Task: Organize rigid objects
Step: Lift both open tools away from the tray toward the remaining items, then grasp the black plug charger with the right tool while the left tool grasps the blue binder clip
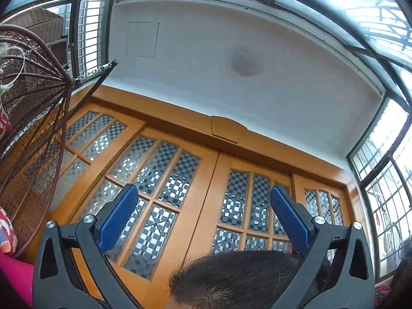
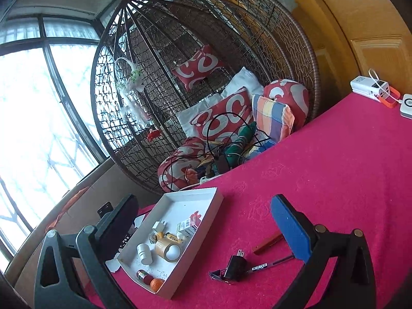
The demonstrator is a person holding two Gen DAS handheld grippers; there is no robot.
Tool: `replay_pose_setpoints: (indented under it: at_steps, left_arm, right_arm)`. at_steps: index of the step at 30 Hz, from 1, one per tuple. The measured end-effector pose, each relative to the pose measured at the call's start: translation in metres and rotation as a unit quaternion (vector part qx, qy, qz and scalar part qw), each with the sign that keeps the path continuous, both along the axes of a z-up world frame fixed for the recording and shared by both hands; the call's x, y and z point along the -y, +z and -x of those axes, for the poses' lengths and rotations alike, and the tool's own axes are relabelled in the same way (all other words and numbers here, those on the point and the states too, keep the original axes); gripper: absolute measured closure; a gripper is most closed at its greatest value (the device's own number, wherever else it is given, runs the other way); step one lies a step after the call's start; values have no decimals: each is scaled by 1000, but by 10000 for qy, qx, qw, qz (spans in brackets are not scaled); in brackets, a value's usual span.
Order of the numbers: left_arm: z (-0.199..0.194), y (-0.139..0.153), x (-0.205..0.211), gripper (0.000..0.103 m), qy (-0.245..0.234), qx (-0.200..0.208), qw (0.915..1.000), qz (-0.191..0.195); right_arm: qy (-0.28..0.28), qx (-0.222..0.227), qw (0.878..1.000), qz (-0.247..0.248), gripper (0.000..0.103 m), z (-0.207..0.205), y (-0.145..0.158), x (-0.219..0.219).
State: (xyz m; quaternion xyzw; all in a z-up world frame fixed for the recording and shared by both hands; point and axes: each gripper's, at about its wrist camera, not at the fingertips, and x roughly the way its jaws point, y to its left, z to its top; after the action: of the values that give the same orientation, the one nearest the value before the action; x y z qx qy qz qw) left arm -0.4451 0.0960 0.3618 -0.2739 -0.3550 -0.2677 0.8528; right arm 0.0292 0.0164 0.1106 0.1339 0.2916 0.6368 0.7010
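Note:
In the right wrist view a white shallow box (image 2: 206, 207) lies on the pink table cloth (image 2: 334, 180). It holds a tape roll (image 2: 167, 251), a white bottle (image 2: 144, 252), a small carton (image 2: 188, 228), an orange ball (image 2: 156, 284) and other small items. A black plug adapter (image 2: 234, 266), a pen (image 2: 267, 264) and a brown stick (image 2: 266, 243) lie on the cloth right of the box. My right gripper (image 2: 206, 206) is open and empty above them. My left gripper (image 1: 203, 195) is open, empty, and points up at the ceiling.
A wicker hanging chair (image 2: 257, 25) full of cushions and cables stands behind the table. White power banks (image 2: 370, 87) sit at the far right of the cloth. The left wrist view shows wooden doors (image 1: 206, 170), the ceiling and a person's head (image 1: 239, 278).

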Motion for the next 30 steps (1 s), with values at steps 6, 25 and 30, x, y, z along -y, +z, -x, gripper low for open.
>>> replay_pose_setpoints:
  at_steps: [6, 25, 30]
  left_arm:
    - [3, 0, 6, 0, 75, 76, 9999, -108]
    - [7, -35, -21, 0, 1233, -165, 9920, 236]
    - [-19, -100, -70, 0, 3718, -2735, 8783, 1251]
  right_arm:
    - [10, -11, 10000, -47, 0, -2, 0, 3]
    - [58, 671, 9917, 1099, 0, -3, -31, -26]
    - [128, 955, 9782, 1838, 0, 4, -56, -50]
